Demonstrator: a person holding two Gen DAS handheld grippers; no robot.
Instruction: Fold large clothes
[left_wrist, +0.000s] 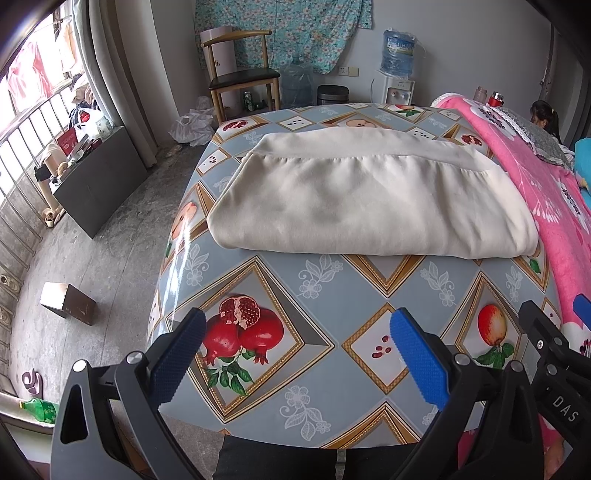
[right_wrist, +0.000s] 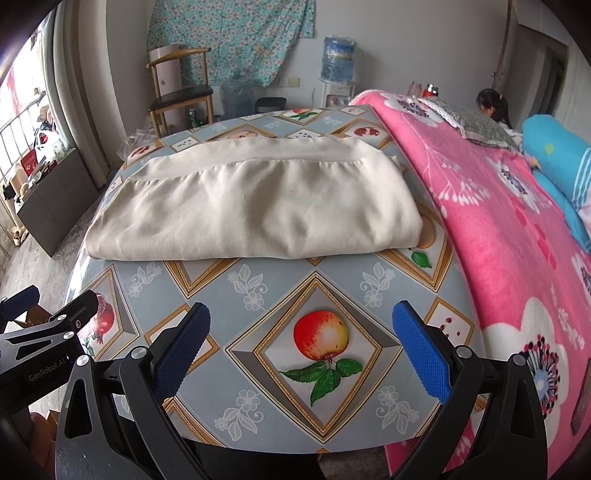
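Garment: cream cloth (left_wrist: 369, 199), folded, frame centre on fruit-print table (left_wrist: 332, 376).
Left gripper (left_wrist: 297, 360): released, empty, lower frame.
Right gripper (right_wrist: 301, 356): released, empty, lower frame.
Writing: "DAS", "GenRobot.AI" on gripper bodies.

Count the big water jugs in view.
2. One jug sits upside down on the dispenser by the back wall; another jug stands on the floor beside the chair. More may be hidden behind the table.
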